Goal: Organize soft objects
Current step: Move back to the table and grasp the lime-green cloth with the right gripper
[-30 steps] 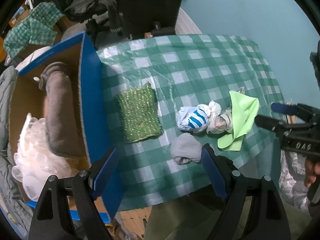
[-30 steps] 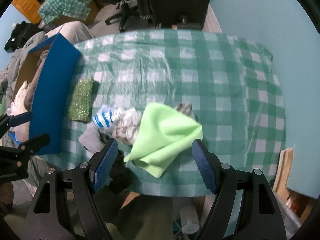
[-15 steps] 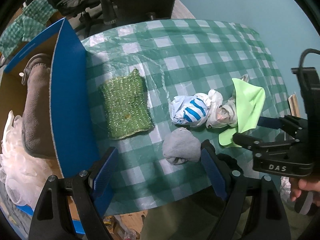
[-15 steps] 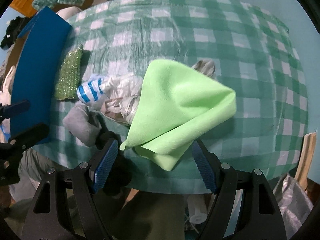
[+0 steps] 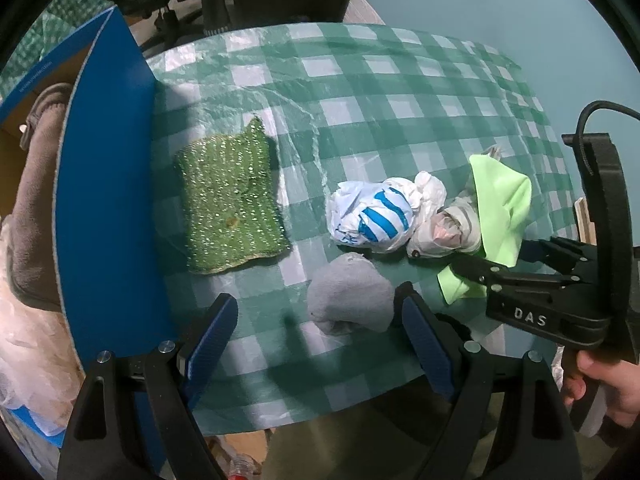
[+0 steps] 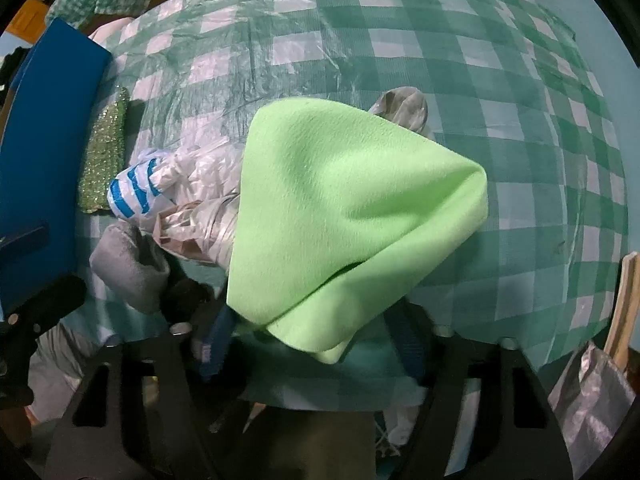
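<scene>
Right hand-held gripper (image 6: 312, 344) straddling near corner of lime green cloth (image 6: 344, 216) on checked tabletop (image 6: 520, 120), jaws just closing, contact unclear. Left hand-held gripper (image 5: 316, 320) apart above grey sock (image 5: 350, 296).

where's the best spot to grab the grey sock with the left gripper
Grip the grey sock across its rounded, bunched middle, coming straight down from above. It lies as a compact lump at the near table edge, apart from the striped bag. The open left gripper would have to shift toward its right finger, which already stands beside the sock, to straddle it.
</scene>
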Action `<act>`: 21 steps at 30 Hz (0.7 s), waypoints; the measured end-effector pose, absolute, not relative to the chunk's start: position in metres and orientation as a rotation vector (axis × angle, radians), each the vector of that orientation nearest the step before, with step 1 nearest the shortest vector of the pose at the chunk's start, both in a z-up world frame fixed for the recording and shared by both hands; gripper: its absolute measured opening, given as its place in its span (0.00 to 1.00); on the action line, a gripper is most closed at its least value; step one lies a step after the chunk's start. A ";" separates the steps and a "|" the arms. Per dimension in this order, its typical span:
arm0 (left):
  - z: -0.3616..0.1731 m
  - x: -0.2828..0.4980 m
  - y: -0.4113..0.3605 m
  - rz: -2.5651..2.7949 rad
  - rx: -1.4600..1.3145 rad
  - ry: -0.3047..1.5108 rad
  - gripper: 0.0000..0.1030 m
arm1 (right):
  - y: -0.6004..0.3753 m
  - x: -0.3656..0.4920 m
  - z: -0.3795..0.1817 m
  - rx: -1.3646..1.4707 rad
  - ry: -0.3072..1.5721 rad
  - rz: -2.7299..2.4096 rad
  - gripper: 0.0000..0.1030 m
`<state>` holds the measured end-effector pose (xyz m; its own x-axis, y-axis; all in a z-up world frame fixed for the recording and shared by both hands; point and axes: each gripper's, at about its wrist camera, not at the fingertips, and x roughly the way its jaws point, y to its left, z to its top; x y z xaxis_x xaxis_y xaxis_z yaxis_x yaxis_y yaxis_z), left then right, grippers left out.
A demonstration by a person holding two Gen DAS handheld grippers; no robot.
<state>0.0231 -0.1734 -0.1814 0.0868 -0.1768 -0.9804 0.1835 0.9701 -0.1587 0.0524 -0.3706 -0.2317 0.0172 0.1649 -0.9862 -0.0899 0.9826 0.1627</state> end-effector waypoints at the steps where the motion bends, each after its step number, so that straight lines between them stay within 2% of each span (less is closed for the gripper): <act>1: -0.182 0.024 -0.174 -0.271 -0.004 1.460 0.83 | -0.373 0.053 -0.233 0.058 1.549 0.200 0.48; 2: -0.182 0.024 -0.175 -0.272 -0.019 1.463 0.83 | -0.373 0.054 -0.234 0.060 1.551 0.202 0.45; 4: -0.183 0.025 -0.176 -0.265 -0.033 1.464 0.83 | -0.379 0.054 -0.234 0.066 1.542 0.211 0.28; 6: -0.189 0.026 -0.178 -0.255 -0.042 1.476 0.83 | -0.385 0.054 -0.233 0.056 1.532 0.218 0.14; 10: -0.199 0.029 -0.183 -0.246 -0.039 1.498 0.83 | -0.395 0.053 -0.230 0.047 1.506 0.237 0.07; 15: -0.211 0.030 -0.193 -0.241 -0.020 1.520 0.81 | -0.407 0.051 -0.216 0.044 1.476 0.255 0.07; 18: -0.216 0.031 -0.198 -0.249 -0.020 1.533 0.66 | -0.411 0.049 -0.212 0.044 1.462 0.258 0.07; 20: -0.220 0.031 -0.202 -0.253 -0.016 1.549 0.51 | -0.412 0.048 -0.209 0.045 1.453 0.264 0.07; 21: -0.222 0.031 -0.202 -0.254 -0.014 1.554 0.50 | -0.413 0.048 -0.207 0.043 1.450 0.267 0.07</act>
